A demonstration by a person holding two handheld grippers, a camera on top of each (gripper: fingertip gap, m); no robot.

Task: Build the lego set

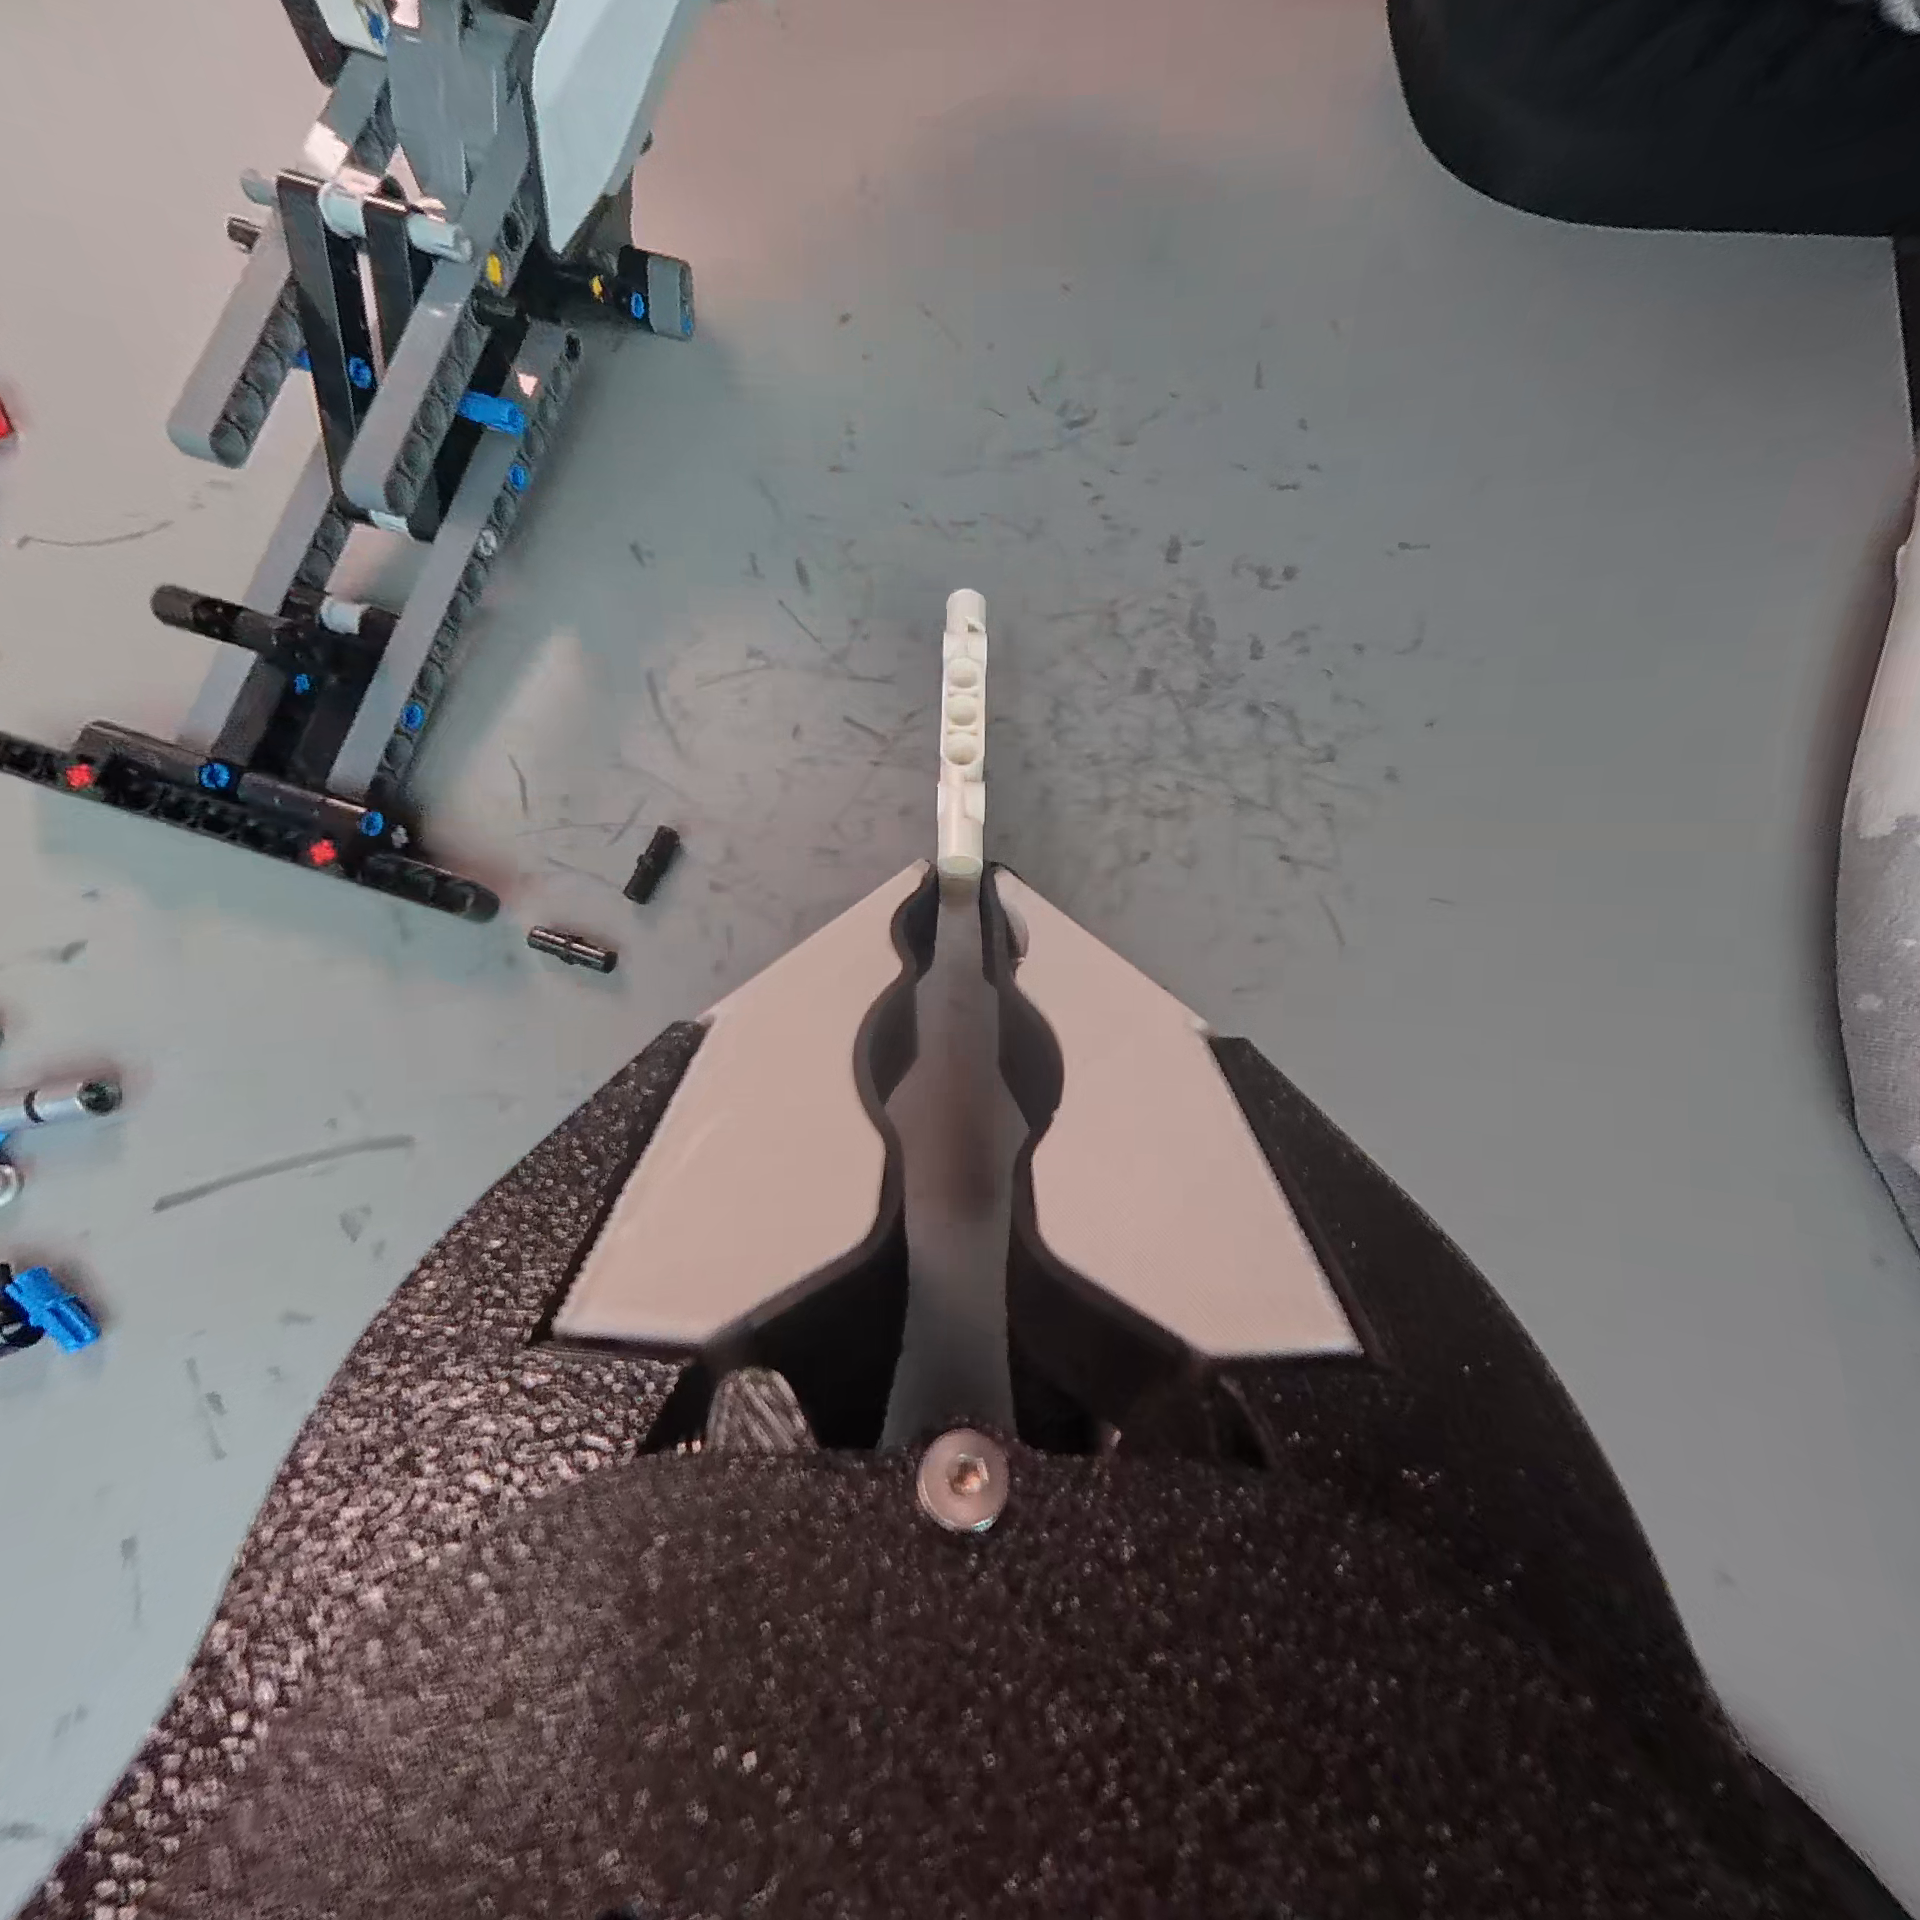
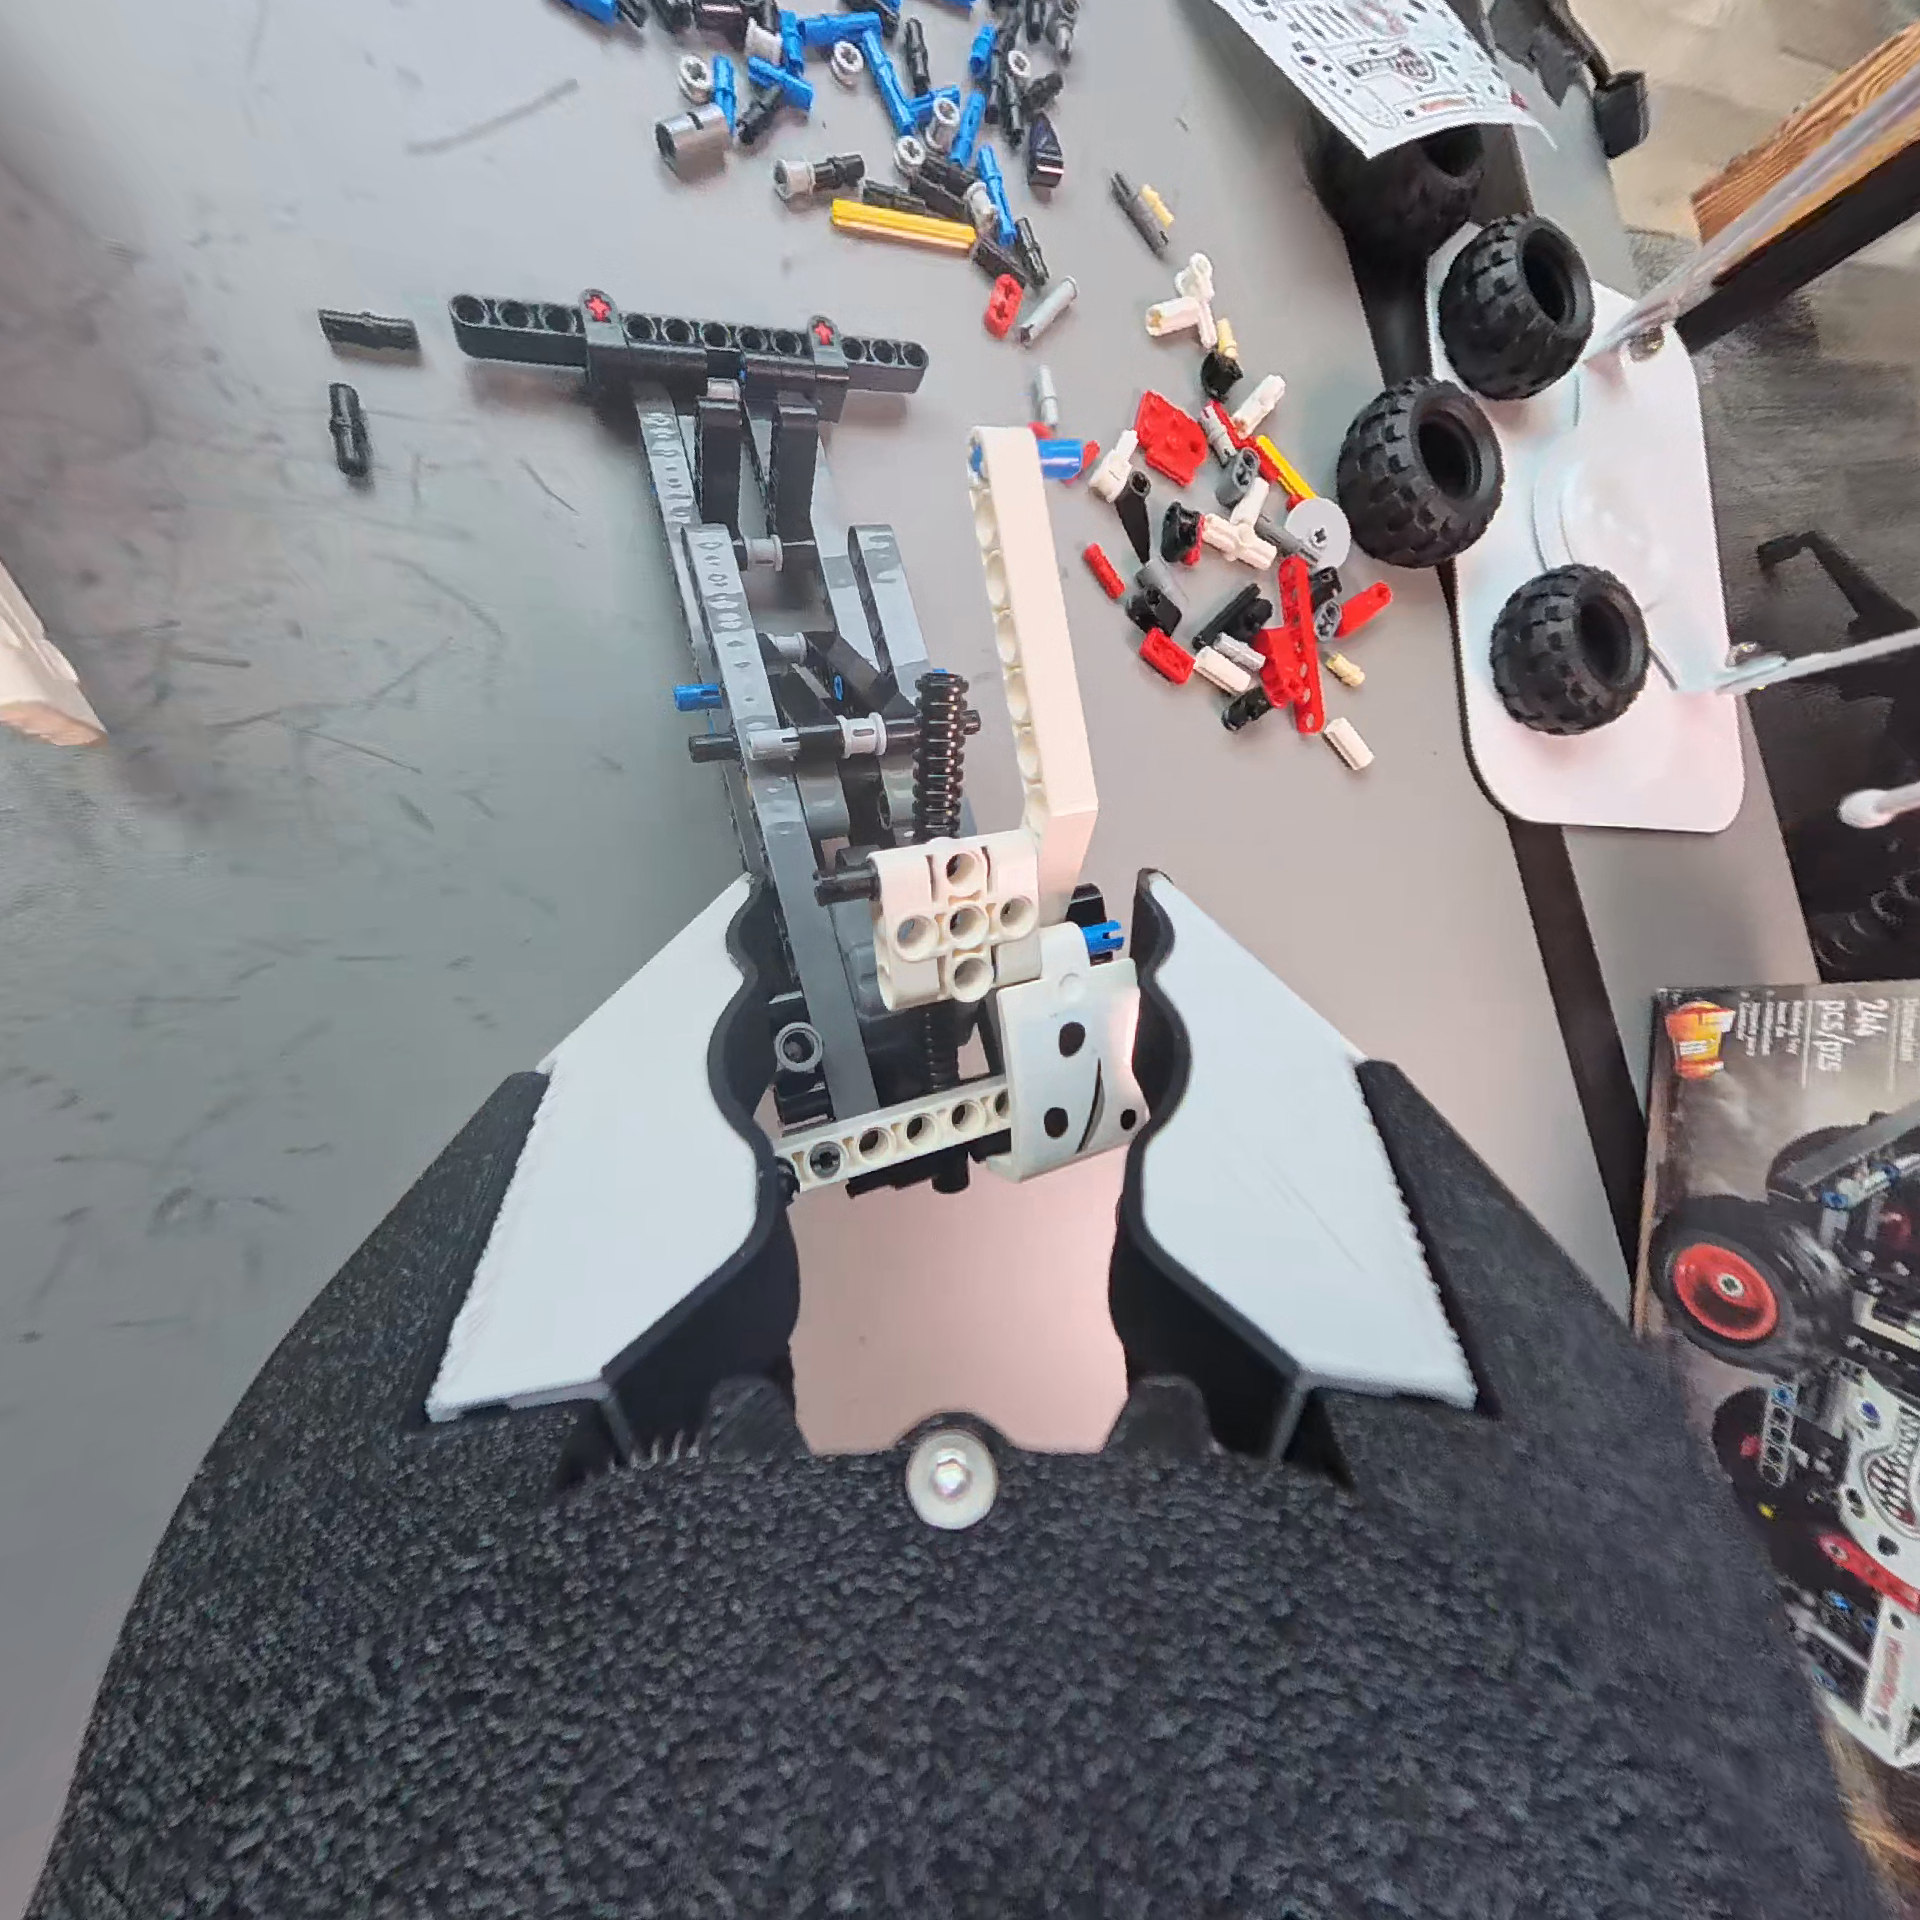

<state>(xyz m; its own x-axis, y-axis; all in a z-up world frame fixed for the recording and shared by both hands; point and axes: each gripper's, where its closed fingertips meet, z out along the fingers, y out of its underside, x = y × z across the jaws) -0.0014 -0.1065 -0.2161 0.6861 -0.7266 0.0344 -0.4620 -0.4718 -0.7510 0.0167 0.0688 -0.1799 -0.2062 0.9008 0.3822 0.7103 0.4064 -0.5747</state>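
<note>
Lego chassis of grey, black and white beams (image 2: 831, 727) lies on the grey worktop (image 2: 312, 831), its near end clamped between the right hand-held gripper (image 2: 940, 904) fingers, while the left hand-held gripper (image 1: 961, 883) pinches a small white holed beam (image 1: 962, 717).

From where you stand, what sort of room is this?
Probably a workshop or hobby bench: a scuffed grey table strewn with loose toy bricks, four black tyres, the kit's box, and a half-built model.
</note>
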